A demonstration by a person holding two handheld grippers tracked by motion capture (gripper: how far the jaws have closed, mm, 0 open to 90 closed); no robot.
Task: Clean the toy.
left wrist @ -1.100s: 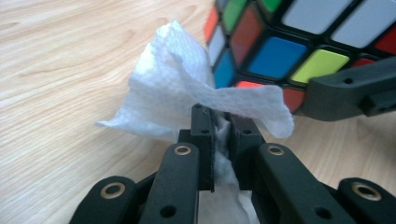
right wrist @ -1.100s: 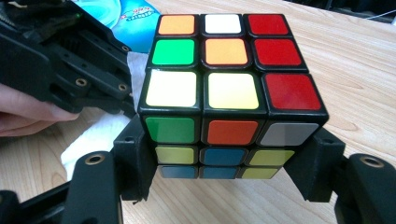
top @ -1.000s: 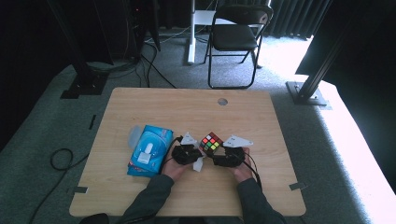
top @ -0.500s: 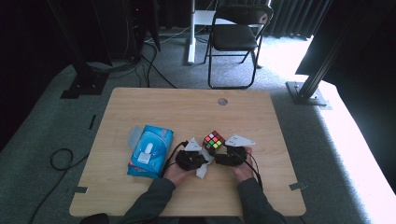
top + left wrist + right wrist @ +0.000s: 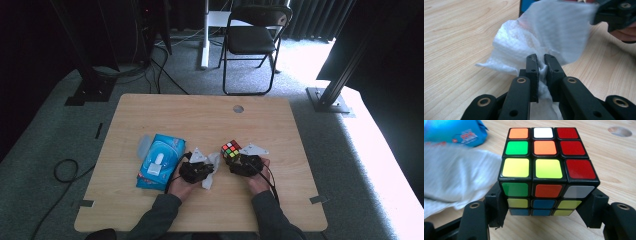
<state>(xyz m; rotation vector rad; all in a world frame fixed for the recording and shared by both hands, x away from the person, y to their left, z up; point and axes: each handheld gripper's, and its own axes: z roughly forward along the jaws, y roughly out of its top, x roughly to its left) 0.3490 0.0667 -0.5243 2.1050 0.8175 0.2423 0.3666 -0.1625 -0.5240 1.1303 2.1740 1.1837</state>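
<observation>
Moved since earlier: left gripper [image 5: 209,167] with the wipe [image 5: 212,169] has slid from beside the blue pack toward the cube; right gripper and cube roughly where they were.
Left gripper: jaws pinched tight on a bunched fold of the wipe, seen close in the left gripper view [image 5: 541,72]; rest of the sheet fans out loose ahead of the jaws.
Right gripper: [image 5: 546,207] clamped on the puzzle cube [image 5: 546,167], one jaw on each side face of the lower layers, top face clear.
Cube location: just off the table [image 5: 200,115] near the front middle, held right of the wipe, close to touching it.
Wipes pack: [image 5: 160,161] flat on the table, left of both grippers.
Step (my read): wiping the cube with the sheet.
Cube handling: rigid, light, glossy stickers likely slick; layers can twist, so grip flat opposite faces squarely, not the corners.
Wipe handling: soft, limp, tears easily; hold a gathered bunch, not a single edge.
</observation>
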